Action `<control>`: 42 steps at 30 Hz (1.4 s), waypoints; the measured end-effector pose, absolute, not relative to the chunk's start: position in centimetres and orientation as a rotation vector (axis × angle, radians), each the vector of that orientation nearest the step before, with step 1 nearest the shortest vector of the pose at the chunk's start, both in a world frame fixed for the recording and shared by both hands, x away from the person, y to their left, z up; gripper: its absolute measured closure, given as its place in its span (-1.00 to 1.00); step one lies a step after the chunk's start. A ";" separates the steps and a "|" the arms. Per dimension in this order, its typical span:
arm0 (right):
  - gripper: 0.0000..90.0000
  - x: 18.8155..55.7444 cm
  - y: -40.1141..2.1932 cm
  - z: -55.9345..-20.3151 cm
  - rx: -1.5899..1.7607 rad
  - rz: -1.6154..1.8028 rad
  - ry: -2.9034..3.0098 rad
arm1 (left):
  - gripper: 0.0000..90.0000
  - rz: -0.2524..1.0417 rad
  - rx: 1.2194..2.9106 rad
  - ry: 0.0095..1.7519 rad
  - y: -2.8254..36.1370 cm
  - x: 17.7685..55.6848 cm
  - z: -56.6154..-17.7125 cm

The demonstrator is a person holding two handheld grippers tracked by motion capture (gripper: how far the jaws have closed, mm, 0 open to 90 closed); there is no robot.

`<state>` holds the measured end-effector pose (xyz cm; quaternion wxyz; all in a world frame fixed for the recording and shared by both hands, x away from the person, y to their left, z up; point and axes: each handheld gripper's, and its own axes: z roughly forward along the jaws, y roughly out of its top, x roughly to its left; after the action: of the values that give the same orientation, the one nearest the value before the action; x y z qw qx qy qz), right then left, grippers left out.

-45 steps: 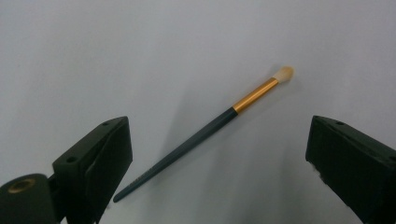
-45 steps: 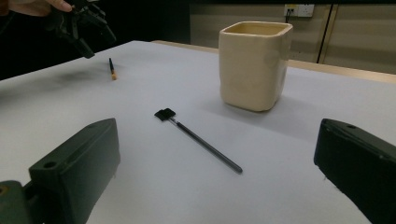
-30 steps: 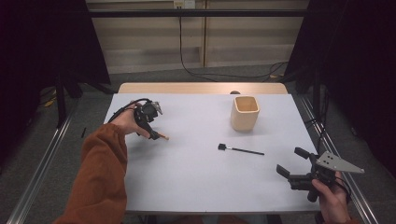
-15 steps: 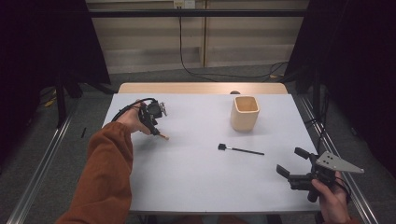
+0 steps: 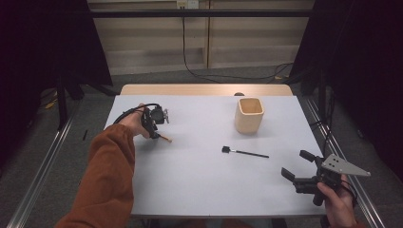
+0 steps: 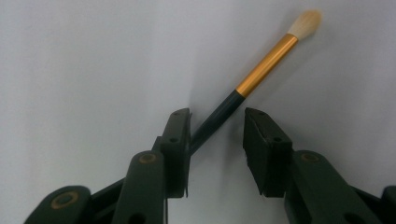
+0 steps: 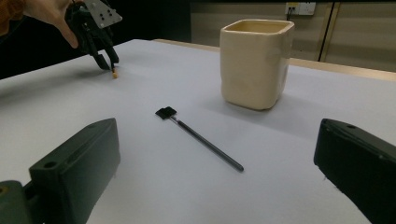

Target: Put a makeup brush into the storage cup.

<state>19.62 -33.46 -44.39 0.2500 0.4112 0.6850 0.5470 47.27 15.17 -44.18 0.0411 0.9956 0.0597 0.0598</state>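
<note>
In the high view, the left gripper (image 5: 156, 129) is seen tipped down onto the white worktop (image 5: 199, 190) at its left side, over one makeup brush (image 5: 166, 138) whose pale tip pokes out to the right of the fingers. One cream square cup (image 5: 249, 114) stands upright well to the right of it, and one thin black applicator (image 5: 244, 152) lies flat between the two hands, its long axis running left to right. The right gripper (image 5: 293, 167) is held low at the near right corner, with its fingers spread wide and nothing between them. The brush is reached by the left hand; the applicator lies nearer the right.

In the left gripper view, the brush (image 6: 254, 79) is seen lying between the two fingers (image 6: 176, 140), its dark handle at the inner face of the left finger and its gold ferrule and bristles running up and to the right, away from the gripper. The jaws have just been closing around the handle; a gap is left beside the right finger, so a firm grip is not yet judged made.

In the right gripper view, the applicator (image 7: 196, 136) is seen ahead on the worktop, its flat head pointing away to the left, with the cup (image 7: 256, 61) behind it and the left gripper (image 7: 106, 57) far off.
</note>
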 end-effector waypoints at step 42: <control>-1.00 19.5 -33.5 -44.4 1.127 1.485 1.859 | 0.86 0.022 2.830 0.563 16.7 47.8 -42.3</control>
<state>19.52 -33.53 -44.41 0.2517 0.4144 0.6833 0.5459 47.78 16.66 -42.28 0.1277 0.9727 0.1936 0.0075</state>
